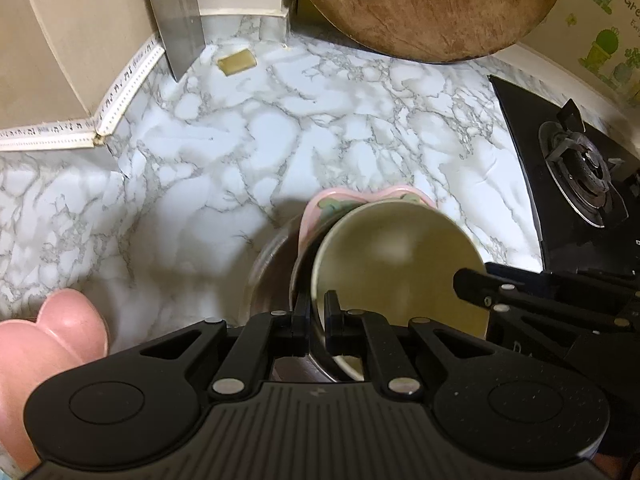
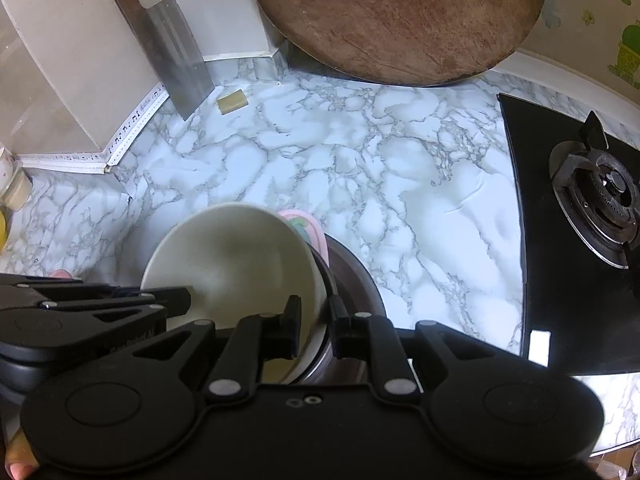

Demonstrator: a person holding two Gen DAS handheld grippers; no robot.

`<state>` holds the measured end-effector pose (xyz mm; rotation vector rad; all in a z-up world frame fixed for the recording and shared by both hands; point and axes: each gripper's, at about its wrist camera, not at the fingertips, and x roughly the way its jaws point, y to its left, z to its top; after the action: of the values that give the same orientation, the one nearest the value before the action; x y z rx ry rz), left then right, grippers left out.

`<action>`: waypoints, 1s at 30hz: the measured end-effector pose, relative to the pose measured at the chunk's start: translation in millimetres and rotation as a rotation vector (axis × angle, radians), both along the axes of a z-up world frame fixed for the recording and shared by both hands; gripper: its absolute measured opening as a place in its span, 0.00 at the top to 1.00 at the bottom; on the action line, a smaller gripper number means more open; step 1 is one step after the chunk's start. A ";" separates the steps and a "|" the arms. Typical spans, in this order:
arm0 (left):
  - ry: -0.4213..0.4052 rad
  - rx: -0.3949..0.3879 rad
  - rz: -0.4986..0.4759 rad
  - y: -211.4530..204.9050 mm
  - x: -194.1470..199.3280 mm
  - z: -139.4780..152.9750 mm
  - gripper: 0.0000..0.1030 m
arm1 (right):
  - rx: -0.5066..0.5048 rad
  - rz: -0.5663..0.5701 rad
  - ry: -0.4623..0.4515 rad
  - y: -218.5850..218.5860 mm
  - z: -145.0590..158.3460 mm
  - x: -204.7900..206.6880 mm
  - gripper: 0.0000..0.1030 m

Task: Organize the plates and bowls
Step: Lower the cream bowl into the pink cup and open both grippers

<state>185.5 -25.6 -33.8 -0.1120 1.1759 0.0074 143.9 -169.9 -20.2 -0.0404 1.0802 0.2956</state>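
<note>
Marble-look counter [image 1: 200,168], stove at rt. Left gripper [image 1: 317,312] nipped tight on cream bowl [image 1: 400,256] near-left rim; bowl sits in steel bowl [image 1: 272,264], pink plate [image 1: 320,204] behind. Right gripper [image 2: 316,320] pinches opposite rim; stack lies between both claws.

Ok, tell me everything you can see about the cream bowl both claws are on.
The cream bowl is round, plain and empty, with a smooth ceramic-looking inside. It sits tilted inside a metal bowl, with a pink dish tucked behind its far rim. The left claw is shut on one side of its rim and the right claw on the opposite side, over the marble-patterned counter. Whether the stack rests on the counter cannot be told.
</note>
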 end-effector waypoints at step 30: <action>-0.205 -0.023 -0.063 4.8 -44.9 39.8 0.61 | 0.106 0.050 -0.089 -22.8 32.4 -24.1 0.62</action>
<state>140.5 -20.9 6.0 -0.0934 0.9749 -0.0719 119.8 -192.7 12.2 0.0140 0.9744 0.3923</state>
